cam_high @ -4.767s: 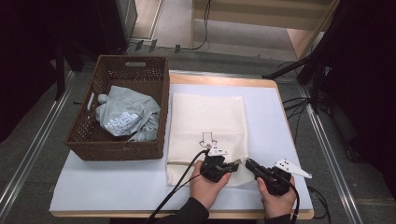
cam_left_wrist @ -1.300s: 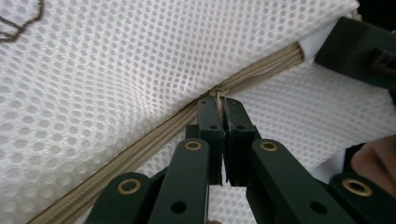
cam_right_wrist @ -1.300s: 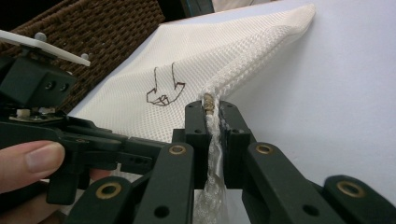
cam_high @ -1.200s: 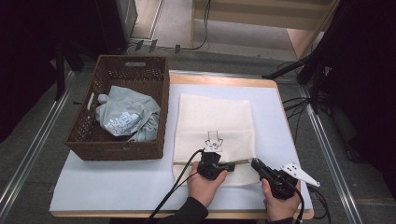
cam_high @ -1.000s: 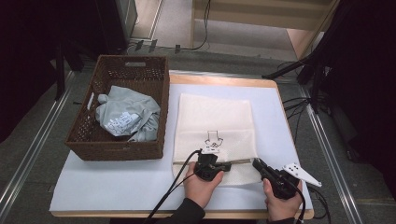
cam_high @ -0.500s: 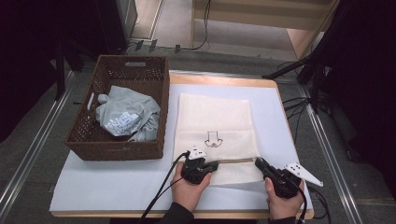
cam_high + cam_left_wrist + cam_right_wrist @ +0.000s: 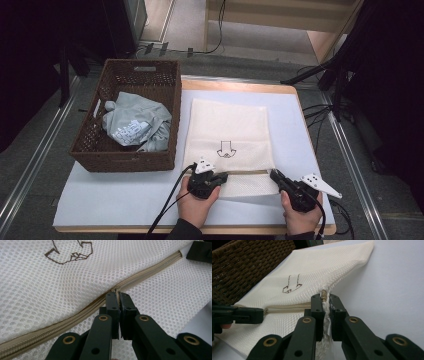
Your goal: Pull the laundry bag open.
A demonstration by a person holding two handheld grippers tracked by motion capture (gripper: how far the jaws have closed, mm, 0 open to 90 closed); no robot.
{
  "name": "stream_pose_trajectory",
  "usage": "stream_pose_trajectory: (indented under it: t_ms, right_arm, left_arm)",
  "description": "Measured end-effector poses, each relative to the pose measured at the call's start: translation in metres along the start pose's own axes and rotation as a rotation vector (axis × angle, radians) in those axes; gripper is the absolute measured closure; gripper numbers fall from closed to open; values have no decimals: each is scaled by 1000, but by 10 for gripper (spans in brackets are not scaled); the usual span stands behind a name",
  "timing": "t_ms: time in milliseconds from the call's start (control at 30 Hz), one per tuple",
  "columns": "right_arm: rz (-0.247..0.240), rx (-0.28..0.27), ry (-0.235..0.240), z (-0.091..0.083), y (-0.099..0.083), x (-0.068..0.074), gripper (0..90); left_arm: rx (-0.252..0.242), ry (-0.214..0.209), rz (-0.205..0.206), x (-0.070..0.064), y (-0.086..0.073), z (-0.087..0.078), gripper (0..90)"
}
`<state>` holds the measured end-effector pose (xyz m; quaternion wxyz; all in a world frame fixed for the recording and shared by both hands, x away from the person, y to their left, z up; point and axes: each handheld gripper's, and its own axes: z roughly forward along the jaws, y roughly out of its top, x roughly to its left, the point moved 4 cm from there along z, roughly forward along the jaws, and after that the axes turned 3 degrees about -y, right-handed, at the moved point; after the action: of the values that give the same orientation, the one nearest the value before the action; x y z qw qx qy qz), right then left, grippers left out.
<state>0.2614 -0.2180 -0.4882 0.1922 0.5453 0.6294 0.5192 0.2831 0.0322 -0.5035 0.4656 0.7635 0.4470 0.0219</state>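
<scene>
high view puts the mesh bag point(image 7: 230, 135) flat at table centre, its zipper point(image 7: 245, 172) running left-right along the near edge. left gripper point(image 7: 216, 178) is clenched on the zipper pull point(image 7: 115, 291); right gripper point(image 7: 276, 176) clamps the zipper's right end, so travel lies leftward, away from it.

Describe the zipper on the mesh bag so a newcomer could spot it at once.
Start at the brown wicker basket on the left of the white table. Just to its right lies a flat cream mesh bag with a small dark arrow mark. The zipper is the beige ribbed strip across the bag's near end, between the left gripper and right gripper.
</scene>
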Motion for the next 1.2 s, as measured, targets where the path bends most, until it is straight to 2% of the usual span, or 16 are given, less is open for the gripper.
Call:
stream_pose_trajectory:
  t_ms: [167, 467, 500, 533, 567, 633, 700, 767, 867, 1067, 1133, 1167, 1200]
  right_arm:
    - [-4, 5, 6, 1, 0, 3, 846]
    - [-10, 12, 15, 2, -1, 5, 846]
    - [-10, 12, 16, 3, -1, 6, 847]
    - [-12, 5, -22, 2, 0, 3, 847]
    - [-12, 5, -22, 2, 0, 3, 847]
    - [20, -6, -21, -1, 2, -5, 847]
    - [37, -1, -2, -1, 2, -9, 846]
    - [23, 2, -12, 0, 1, -6, 847]
    - [4, 1, -14, 1, 1, -2, 847]
    - [11, 21, -4, 4, -1, -2, 846]
    - [6, 22, -3, 5, -1, -1, 847]
    - [3, 21, -11, 5, -1, -2, 846]
    - [3, 21, -11, 5, -1, -2, 846]
  left_arm:
    - [-7, 18, 5, 1, -1, -2, 875]
    - [-15, 23, -8, 3, -2, -6, 875]
    - [-9, 45, -6, 4, -3, -6, 875]
    - [-15, 66, -14, 6, -3, -8, 875]
    - [-28, 59, -34, 9, -3, -11, 875]
    - [-34, 48, -41, 12, -4, -15, 875]
    - [-32, 62, -16, 11, -5, -16, 874]
    - [-34, 79, -6, 11, -6, -18, 875]
    - [-42, 69, -22, 13, -7, -21, 874]
    - [-39, 74, -16, 14, -10, -25, 875]
    - [-43, 92, -24, 16, -11, -27, 874]
    - [-51, 75, -37, 17, -11, -29, 875]
    - [-51, 84, -39, 18, -11, -31, 875]
